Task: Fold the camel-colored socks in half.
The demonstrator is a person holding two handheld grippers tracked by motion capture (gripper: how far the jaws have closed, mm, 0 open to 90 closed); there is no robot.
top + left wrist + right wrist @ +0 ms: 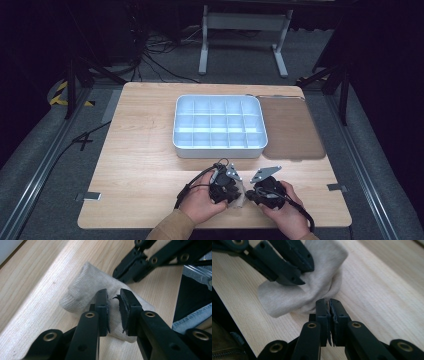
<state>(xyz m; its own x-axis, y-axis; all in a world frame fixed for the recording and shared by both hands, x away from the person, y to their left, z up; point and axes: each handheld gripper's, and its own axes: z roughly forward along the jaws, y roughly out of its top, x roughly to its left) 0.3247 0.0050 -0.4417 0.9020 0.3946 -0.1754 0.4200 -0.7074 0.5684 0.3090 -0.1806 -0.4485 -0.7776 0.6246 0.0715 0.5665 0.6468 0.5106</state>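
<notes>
Right gripper (329, 305) pinches beige sock (317, 287); left gripper (113, 296) apart; tray (219, 150) compartments bare.

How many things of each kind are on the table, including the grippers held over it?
Beige sock: 1
White compartment tray: 1
Brown mat: 1
Grippers, left gripper and right gripper: 2
Total: 5
</notes>
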